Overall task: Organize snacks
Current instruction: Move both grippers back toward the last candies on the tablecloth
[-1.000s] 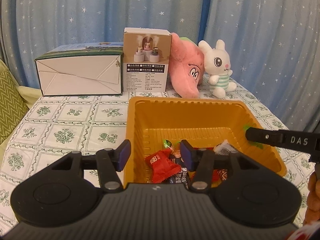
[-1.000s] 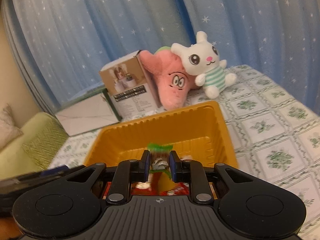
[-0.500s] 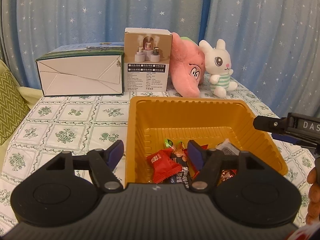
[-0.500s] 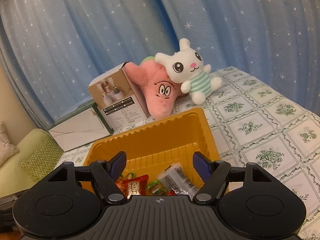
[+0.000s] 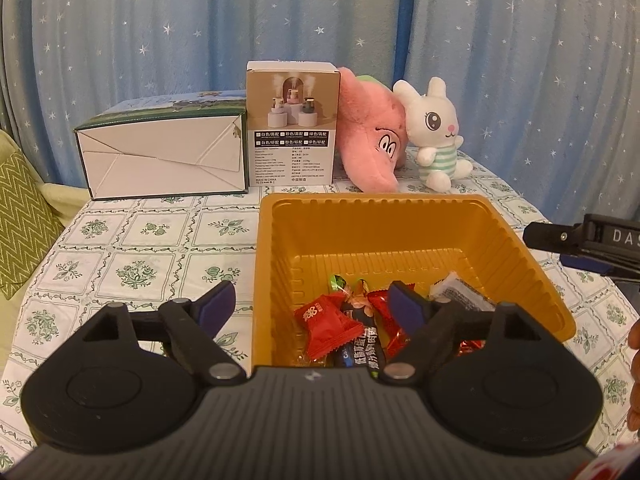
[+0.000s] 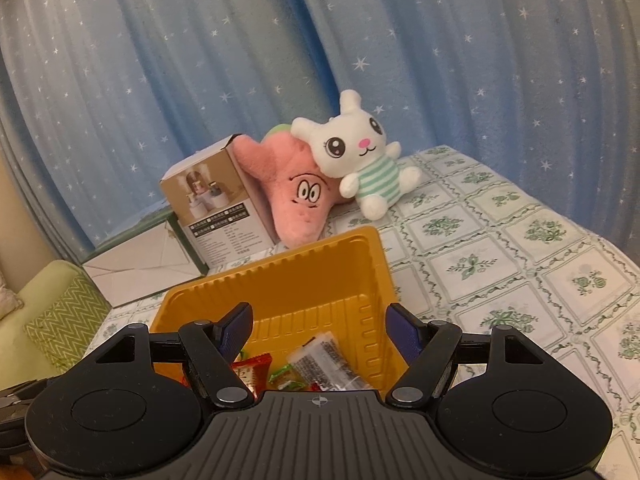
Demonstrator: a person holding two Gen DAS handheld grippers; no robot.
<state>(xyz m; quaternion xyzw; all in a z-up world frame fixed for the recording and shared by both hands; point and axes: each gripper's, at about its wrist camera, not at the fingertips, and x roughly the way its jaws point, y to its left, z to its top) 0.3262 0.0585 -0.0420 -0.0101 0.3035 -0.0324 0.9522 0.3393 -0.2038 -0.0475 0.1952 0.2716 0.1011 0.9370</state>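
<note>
Now both hand-held grippers wider, snack dropped.

Tablecloth-covered table (image 5: 132,248): tray (image 5: 276,264), boxes, plushies.

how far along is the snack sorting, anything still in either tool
Done: several wrapped snacks already lie in the orange tray. In hand: nothing; the left tool has just been opening and the right tool stands open, both empty above the tray. Left: no loose snacks show on the tablecloth in either view.
</note>
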